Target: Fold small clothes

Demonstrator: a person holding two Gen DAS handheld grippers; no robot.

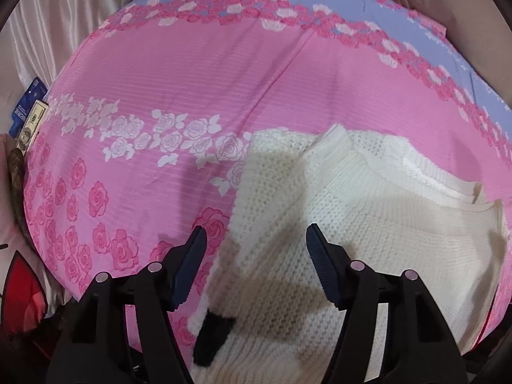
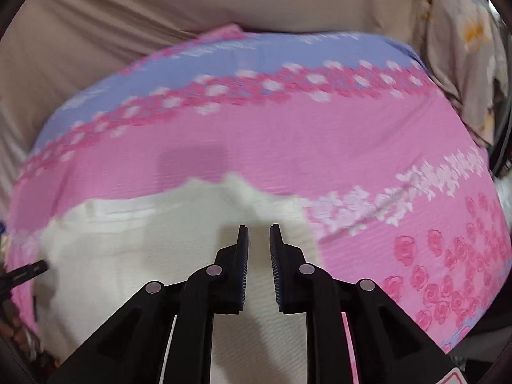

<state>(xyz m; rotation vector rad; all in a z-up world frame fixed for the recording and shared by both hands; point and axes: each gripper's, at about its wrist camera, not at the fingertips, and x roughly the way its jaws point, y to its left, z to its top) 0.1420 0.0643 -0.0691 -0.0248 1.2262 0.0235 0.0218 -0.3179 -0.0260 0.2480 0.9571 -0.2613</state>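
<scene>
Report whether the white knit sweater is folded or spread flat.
Partly folded: the white knit sweater shows overlapping layers, one flap lying across its body, on the pink bedspread.

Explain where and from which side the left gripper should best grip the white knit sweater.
Probably the sweater's near left edge, between the open left gripper's fingers, coming from above. That edge lies flat and free on the pink sheet, so it can lift and fold inward.

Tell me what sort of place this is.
Probably a bedroom, with the work done on a bed. A pink rose-print bedsheet covers a soft, rounded surface, satin-like drapes hang behind it, and a white knitted sweater lies on it for folding.
</scene>
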